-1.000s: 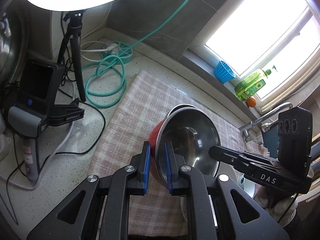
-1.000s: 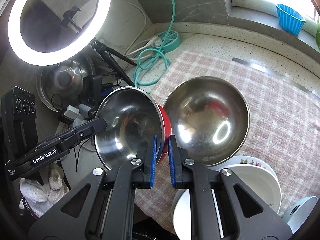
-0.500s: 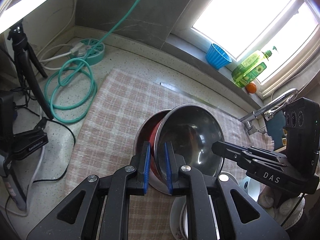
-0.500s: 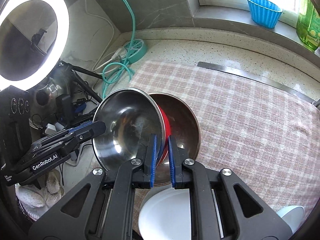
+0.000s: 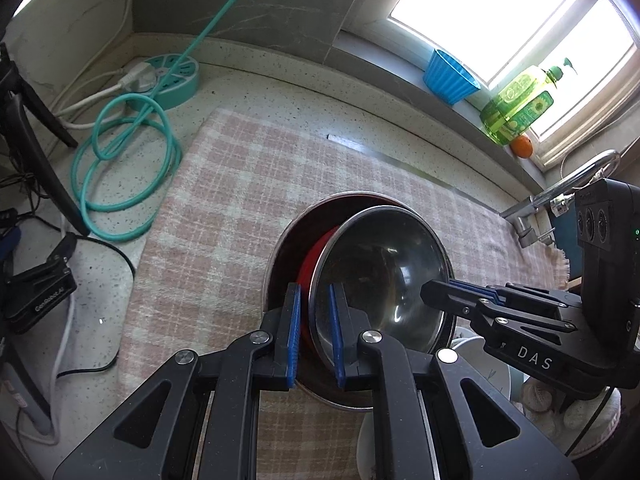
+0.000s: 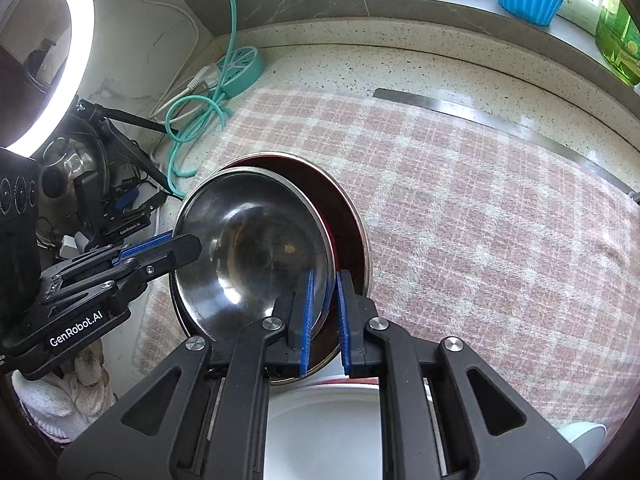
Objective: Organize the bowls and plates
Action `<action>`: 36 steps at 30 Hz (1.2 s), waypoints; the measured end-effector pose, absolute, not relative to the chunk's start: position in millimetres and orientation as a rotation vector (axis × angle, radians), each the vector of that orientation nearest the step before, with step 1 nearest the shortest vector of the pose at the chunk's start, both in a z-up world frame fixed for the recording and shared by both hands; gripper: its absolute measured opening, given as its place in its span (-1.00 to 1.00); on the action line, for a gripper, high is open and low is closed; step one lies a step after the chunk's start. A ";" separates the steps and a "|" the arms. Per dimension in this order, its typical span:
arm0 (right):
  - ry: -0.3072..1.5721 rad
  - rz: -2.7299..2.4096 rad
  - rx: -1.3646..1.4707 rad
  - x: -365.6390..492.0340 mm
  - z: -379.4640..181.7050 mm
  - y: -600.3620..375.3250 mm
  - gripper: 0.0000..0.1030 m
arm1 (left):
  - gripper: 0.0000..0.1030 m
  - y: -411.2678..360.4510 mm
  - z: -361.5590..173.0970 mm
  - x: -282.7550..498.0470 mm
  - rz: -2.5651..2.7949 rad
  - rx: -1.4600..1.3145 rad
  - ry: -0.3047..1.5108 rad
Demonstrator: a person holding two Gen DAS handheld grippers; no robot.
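Over the checked cloth [image 5: 224, 216], I have brought the steel bowl [image 5: 380, 272] down until it sits tilted inside the red-lined bowl [image 5: 316, 248] that lay beside it a second ago. Left gripper [image 5: 314, 336] and right gripper [image 6: 324, 316] both stay clamped on its rim. It seems not quite seated; release comes next.

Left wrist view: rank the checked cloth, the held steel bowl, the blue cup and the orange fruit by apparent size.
1. checked cloth
2. steel bowl, nearer the camera, so enlarged
3. blue cup
4. orange fruit
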State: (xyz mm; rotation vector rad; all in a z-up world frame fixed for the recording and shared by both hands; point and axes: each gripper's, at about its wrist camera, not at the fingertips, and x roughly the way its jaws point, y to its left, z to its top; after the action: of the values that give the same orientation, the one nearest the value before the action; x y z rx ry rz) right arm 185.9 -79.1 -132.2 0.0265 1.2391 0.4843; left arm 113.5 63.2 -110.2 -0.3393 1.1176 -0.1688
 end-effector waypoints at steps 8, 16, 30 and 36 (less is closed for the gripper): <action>1.219 0.488 0.013 186.6 -128.1 -77.9 -0.68 | -0.72 64.1 -109.0 116.5 -0.153 -0.334 1.121; 1.222 0.510 0.031 184.1 -126.6 -74.9 -0.39 | -0.70 62.7 -108.7 116.1 -0.161 -0.319 1.127; 1.189 0.514 0.070 175.4 -114.3 -88.0 -0.30 | -0.61 60.9 -104.5 111.5 -0.164 -0.315 1.120; 1.143 0.509 0.091 166.2 -97.9 -104.5 -0.28 | -0.61 64.4 -89.5 105.8 -0.158 -0.312 1.079</action>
State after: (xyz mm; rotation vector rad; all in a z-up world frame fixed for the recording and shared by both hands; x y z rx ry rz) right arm 166.2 -104.5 -97.9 0.0912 1.1426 0.5091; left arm 105.8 64.4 -89.5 -0.3120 1.0789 -0.1576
